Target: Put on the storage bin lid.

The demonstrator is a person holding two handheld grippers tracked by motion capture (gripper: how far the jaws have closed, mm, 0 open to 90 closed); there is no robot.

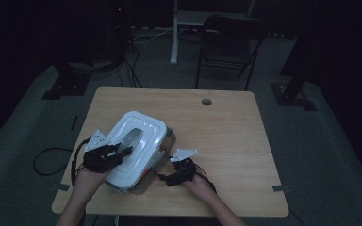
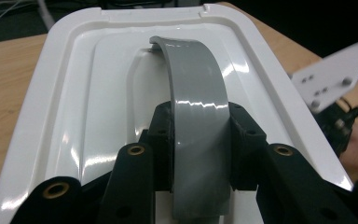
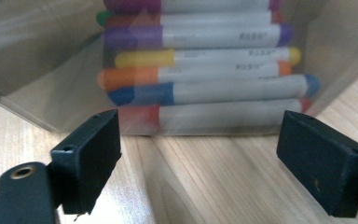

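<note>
At a dim wooden table (image 1: 226, 141), I am working a pair of handheld grippers around a clear storage box (image 1: 139, 153) with a white lid (image 1: 146, 127), which is sitting on the near-left part of the tabletop. My left gripper (image 1: 122, 151) is coming in from the near-left corner, the forearm angling up and inward from the bottom edge of the high view, the hand wrapped around the black body and the jaws pointing across the lid toward the far right. In the left gripper view those jaws are clenched on the lid's grey handle (image 2: 198, 121), one pad pressing each side of the curved strap, which is arching up out of the lid's recess. My right gripper (image 1: 162, 178) is lying low on the table just beside the box's near-right wall, the hand behind it and the forearm running back to the bottom edge, the jaws pointing left at the box. In the right gripper view its jaws are standing wide apart and released, close above the wood, with nothing between them. Through the clear wall just ahead of them I am seeing a stack of coloured markers (image 3: 205, 74) lying on their sides inside the box.
</note>
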